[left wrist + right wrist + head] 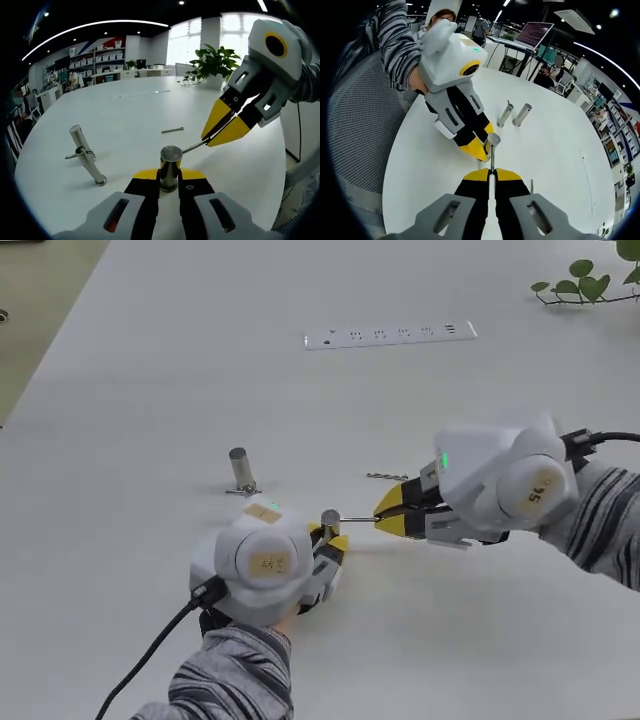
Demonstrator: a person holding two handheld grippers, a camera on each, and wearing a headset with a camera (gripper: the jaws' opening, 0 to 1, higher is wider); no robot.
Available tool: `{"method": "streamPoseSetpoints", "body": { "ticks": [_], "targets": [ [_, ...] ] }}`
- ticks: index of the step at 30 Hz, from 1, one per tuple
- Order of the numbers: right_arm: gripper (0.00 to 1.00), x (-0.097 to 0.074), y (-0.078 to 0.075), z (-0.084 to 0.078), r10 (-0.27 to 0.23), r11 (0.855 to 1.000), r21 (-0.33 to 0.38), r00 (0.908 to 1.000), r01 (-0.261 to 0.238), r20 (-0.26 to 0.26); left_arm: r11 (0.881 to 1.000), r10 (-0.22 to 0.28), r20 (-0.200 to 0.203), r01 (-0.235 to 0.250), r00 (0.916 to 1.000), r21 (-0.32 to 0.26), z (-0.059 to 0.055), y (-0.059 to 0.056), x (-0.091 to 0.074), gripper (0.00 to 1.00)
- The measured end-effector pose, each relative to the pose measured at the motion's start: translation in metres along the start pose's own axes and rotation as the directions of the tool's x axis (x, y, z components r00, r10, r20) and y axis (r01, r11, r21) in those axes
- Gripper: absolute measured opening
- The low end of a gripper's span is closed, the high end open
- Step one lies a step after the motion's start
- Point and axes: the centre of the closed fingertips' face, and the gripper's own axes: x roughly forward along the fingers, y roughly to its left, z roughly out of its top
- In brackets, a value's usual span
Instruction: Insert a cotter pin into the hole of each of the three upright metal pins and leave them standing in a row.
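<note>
- Holding a short grey metal pin (330, 519) upright on the white worktop (150, 390), the left gripper (330, 537) has its yellow-tipped fingers (146, 174) clamped on the pin's lower half.
- Right gripper (382, 517): fingers (479, 176) pressed together on a thin steel cotter pin (358, 519), held level. Its free tip meets the held pin's side just under the cap. Cannot tell whether it has entered the hole.
- Open room: bare surface runs from both grippers out to the white power strip (390, 335) at the far side. The worktop's left edge slants across the upper left of the head view, well apart from the work. A green leafy plant (585, 280) sits at the far right.
- A second grey metal pin (240, 468) stands just beyond the left gripper, with a fitted cotter pin (242, 491) across its foot.
- A loose cotter pin (387, 477) lies flat between that pin and the right gripper, near the right fingers.
- The right gripper view shows two grey cylinders (521, 115) side by side at the standing pin's spot, where the head view gives one. The left gripper view lines them up as one long column. Cannot tell whether the extra one stands or lies.
- The right gripper view also shows the worktop's rounded near edge close behind the left gripper, with a grey mesh chair (365, 130) beside it.
</note>
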Motion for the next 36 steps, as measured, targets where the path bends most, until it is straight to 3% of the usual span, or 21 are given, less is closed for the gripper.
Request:
{"method": "streamPoseSetpoints", "body": {
  "ticks": [8, 19, 36],
  "targets": [
    [0.0, 0.005, 0.0, 0.002, 0.013, 1.0, -0.017, 0.9999, -0.013, -0.007, 1.0, -0.005, 0.005, 0.005, 1.0, 0.007, 0.0, 0.0, 0.0, 0.1],
    [0.0, 0.015, -0.002, 0.01, 0.024, 0.999, -0.043, 0.9997, -0.024, -0.008, 1.0, 0.009, 0.027, -0.008, 0.9996, -0.03, -0.001, 0.001, 0.001, 0.1],
    [0.0, 0.022, -0.001, 0.018, 0.033, 0.997, -0.062, 0.9994, -0.034, -0.013, 0.998, 0.012, 0.027, -0.01, 0.9996, -0.066, -0.002, 0.001, 0.003, 0.1]
  ]
}}
